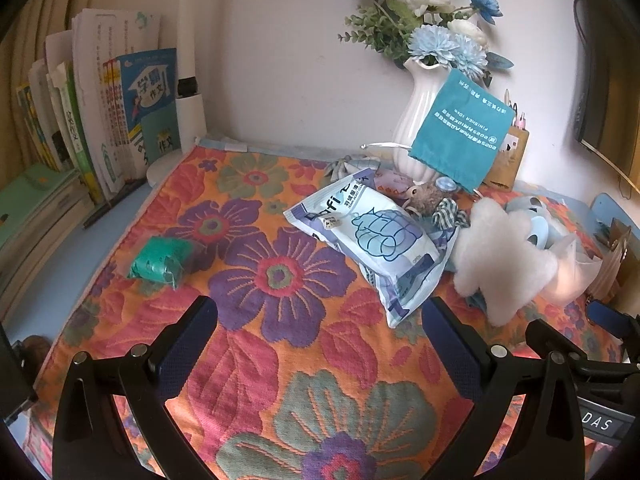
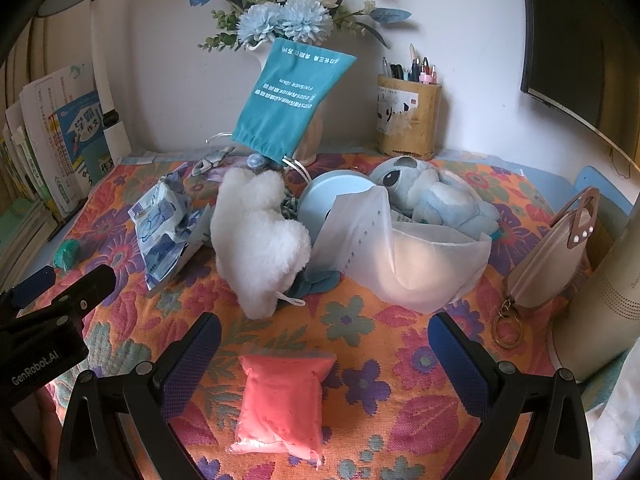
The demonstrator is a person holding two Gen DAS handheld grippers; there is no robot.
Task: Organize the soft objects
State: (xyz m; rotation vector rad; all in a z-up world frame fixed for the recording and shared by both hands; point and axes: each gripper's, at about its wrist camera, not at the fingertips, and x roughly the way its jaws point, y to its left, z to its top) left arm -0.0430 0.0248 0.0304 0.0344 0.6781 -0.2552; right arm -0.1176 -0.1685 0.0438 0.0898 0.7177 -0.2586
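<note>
Grippers above flowered cloth (image 1: 256, 360), both with fingers spread apart and holding nothing
Right gripper (image 2: 324, 336): pink pouch (image 2: 282, 398) lies between its fingers at lower centre. Left gripper (image 1: 320, 320): green bundle (image 1: 162, 258) at left of frame, blue-white packet (image 1: 372, 236) and white plush (image 1: 504, 256) piled at right
</note>
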